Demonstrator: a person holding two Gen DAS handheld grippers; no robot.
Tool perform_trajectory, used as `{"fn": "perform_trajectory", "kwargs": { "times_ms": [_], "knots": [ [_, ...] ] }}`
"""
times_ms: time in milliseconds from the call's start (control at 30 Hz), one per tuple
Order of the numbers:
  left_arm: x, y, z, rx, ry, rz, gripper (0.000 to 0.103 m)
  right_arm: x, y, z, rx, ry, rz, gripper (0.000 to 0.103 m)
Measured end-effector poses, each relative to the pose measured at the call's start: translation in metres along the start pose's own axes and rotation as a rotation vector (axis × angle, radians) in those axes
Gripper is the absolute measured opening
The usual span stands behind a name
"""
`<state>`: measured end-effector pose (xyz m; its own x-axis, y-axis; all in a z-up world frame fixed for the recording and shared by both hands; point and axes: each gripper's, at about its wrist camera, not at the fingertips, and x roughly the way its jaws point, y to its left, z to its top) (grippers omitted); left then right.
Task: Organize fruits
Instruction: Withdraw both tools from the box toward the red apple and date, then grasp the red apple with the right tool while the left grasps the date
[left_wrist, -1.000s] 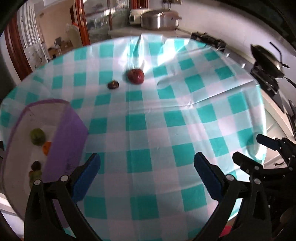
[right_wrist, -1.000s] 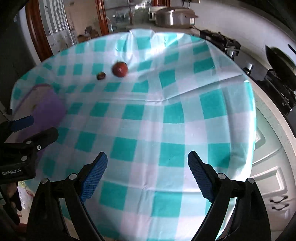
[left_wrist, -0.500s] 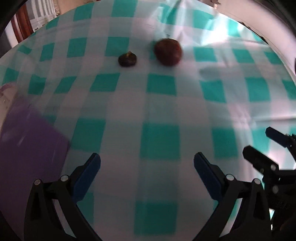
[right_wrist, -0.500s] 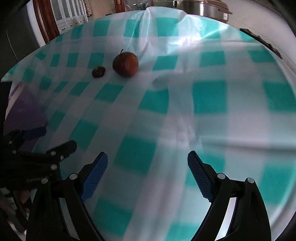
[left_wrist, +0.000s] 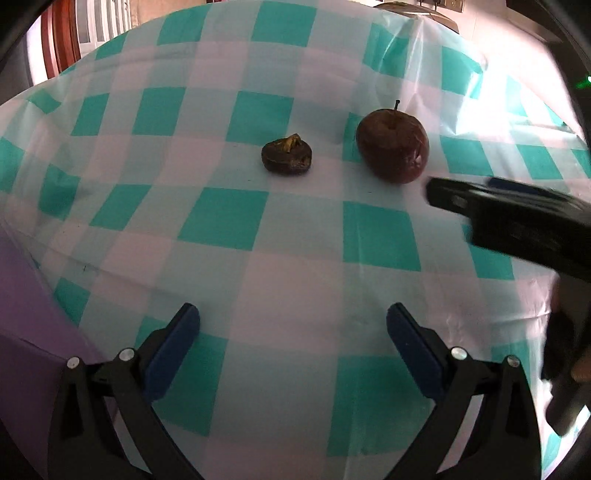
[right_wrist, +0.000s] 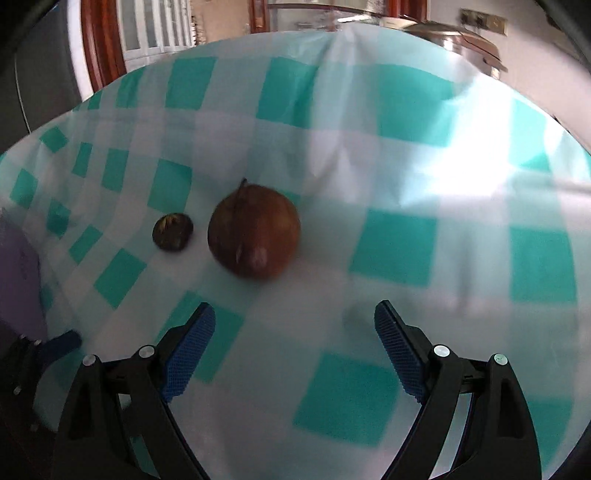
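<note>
Both jaws open, empty. Apple (right_wrist: 254, 232) w/ small dark fruit (right_wrist: 173, 232) beside it; purple bin (left_wrist: 26, 314) at left.

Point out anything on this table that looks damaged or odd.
The red apple looks wrinkled, with a bruised dent low on its side. The small dark fruit to its left looks shrivelled. The checked tablecloth is creased. Nothing is spilled.

Black gripper (right_wrist: 291, 339) arms – blue ribbed pads (right_wrist: 397, 349), silver screws.
</note>
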<state>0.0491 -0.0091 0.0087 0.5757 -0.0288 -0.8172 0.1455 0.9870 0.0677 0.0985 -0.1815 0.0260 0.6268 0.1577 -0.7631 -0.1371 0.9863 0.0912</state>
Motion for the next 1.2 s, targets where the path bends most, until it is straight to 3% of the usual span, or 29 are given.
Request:
{"fn": "perform_trajectory", "kwargs": {
  "times_ms": [200,533,700,1067,1200],
  "knots": [
    [0.003,-0.003,0.003,0.026,0.014,0.028,0.102,0.034,0.017,0.014,-0.001,0.02,0.039,0.084],
    [0.002,-0.002,0.003,0.027,0.014,0.027,0.102,0.067,0.039,0.044,-0.083,0.042,-0.01,0.08],
    [0.002,-0.002,0.003,0.027,0.014,0.027,0.102,0.062,0.027,0.044,-0.036,0.025,-0.01,0.062],
    [0.001,-0.001,0.003,0.029,0.015,0.029,0.102,-0.005,-0.015,-0.012,0.071,-0.02,-0.052,0.062],
    [0.002,-0.002,0.004,0.023,0.014,0.037,0.102,-0.01,-0.024,-0.028,0.129,-0.01,-0.066,0.062]
  ]
}}
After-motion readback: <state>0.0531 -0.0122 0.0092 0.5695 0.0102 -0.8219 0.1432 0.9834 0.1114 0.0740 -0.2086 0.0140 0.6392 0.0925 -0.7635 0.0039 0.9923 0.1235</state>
